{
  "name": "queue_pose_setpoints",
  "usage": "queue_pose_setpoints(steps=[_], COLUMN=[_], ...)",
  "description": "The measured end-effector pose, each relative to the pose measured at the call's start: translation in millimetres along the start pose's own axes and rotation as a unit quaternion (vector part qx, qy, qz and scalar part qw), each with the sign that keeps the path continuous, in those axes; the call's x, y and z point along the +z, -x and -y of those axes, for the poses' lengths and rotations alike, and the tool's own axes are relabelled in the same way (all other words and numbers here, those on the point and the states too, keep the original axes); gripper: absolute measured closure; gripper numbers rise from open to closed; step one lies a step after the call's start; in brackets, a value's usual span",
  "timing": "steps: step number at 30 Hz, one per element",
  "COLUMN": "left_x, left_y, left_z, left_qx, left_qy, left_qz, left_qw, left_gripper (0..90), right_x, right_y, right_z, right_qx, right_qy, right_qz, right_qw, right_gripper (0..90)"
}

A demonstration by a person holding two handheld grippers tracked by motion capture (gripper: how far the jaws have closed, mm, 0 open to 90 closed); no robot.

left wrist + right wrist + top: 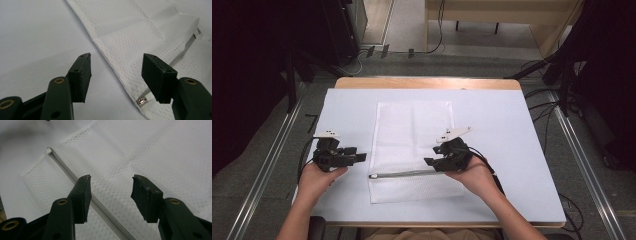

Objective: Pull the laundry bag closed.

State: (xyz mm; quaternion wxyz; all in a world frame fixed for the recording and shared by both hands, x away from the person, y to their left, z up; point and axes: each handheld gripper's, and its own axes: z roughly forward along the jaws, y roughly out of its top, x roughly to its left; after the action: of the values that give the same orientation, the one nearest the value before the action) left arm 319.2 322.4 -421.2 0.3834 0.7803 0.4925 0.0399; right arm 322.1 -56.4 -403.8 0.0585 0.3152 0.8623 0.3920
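Observation:
A white mesh bag (pixel 412 132) lies flat in the middle of the table, with a grey zipper (pixel 404 174) running across its near end. My left gripper (pixel 361 156) stands open just left of the bag's near left edge, nothing between its jaws. In the left gripper view the metal zipper pull (pixel 141 101) sits below the left gripper (pixel 116 67), close to its right-hand jaw. My right gripper (pixel 429 162) hovers open over the bag's near right part. In the right gripper view the zipper (pixel 67 171) passes under the left-hand jaw of the right gripper (pixel 111 188), untouched.
A pale blue sheet (pixel 502 150) covers the wooden table (pixel 427 82). Bare sheet lies on both sides of the bag. Cables (pixel 542 112) and dark stands (pixel 562 70) are on the floor beyond the table's edges.

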Motion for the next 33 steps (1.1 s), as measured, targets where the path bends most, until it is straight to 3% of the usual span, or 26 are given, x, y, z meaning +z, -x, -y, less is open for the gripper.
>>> queue_pose_setpoints(steps=[15, 33], left_x=[-2.2, -4.3], left_y=[-1.9, -3.9], left_z=[-0.1, 0.0], left_qx=[-0.007, -0.011], left_qy=[-0.001, 0.002], left_qz=[0.001, 0.004], left_qw=[1.0, 0.9999], left_gripper=[41.8, 42.3], right_x=[23.9, 46.7], right_y=[-26.5, -52.5], right_z=[-19.9, -26.1], right_qx=[-0.024, -0.055], right_qy=[-0.001, -0.012], right_qz=[-0.028, -0.054], right_qw=[0.9993, 0.997], right_gripper=[54.1, 60.1])
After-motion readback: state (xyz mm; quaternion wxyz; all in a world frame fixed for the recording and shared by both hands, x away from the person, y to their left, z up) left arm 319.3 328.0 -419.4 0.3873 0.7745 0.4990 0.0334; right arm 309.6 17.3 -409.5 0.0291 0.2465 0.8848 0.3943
